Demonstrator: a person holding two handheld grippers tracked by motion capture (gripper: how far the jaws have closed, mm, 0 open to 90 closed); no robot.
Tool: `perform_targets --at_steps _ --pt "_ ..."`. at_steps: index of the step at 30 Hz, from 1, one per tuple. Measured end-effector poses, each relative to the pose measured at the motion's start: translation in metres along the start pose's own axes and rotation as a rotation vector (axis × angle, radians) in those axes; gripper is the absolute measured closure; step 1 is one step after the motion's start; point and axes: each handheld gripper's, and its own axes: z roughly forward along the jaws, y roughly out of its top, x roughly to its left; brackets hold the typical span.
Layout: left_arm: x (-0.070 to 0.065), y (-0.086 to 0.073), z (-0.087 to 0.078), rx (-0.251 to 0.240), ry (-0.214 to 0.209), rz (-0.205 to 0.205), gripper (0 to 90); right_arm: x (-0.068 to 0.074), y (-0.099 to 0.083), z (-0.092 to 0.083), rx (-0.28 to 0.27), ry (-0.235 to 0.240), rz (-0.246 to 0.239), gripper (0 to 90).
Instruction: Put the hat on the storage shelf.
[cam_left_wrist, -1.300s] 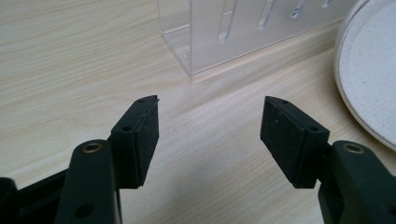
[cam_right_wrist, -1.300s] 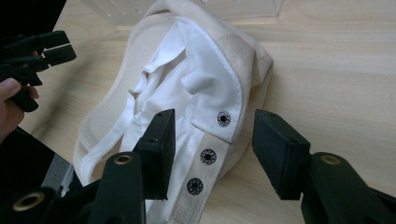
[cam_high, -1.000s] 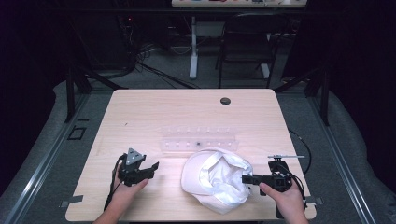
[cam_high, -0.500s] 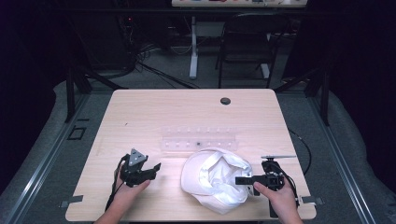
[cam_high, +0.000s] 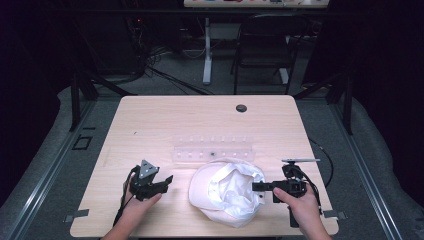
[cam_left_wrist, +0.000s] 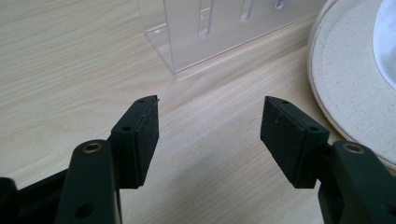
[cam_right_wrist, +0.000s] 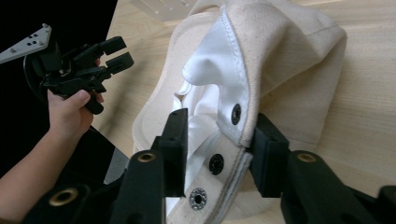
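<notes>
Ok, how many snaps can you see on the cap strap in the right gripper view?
3. One on the upper strap edge between the jaws, one on the band below it, one lowest, near the left jaw. More may be hidden in the folds of the cap.

Your table (cam_high: 165, 120) is light wood grain with a dark round grommet (cam_high: 241, 108) near its far edge. A clear rack (cam_high: 213, 151) lies at mid-table, nearer you than the grommet. A cream hat (cam_high: 227, 192), white lining up, rests just beside the rack on your side. Tape tabs mark the corners nearest you.
</notes>
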Motion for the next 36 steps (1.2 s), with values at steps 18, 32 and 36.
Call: perform_targets --at_steps 18,32,36 --pt "0.001 0.000 0.000 0.000 0.006 -0.002 37.6 0.017 0.022 -0.003 0.074 -0.185 -0.108 81.4" --pt "0.003 -0.001 0.000 0.002 0.008 -0.003 37.6 0.023 0.040 -0.001 0.104 -0.305 -0.131 82.0" --pt "0.002 -0.001 0.000 0.004 0.007 -0.005 37.6 0.024 0.043 -0.001 0.111 -0.334 -0.145 82.0"
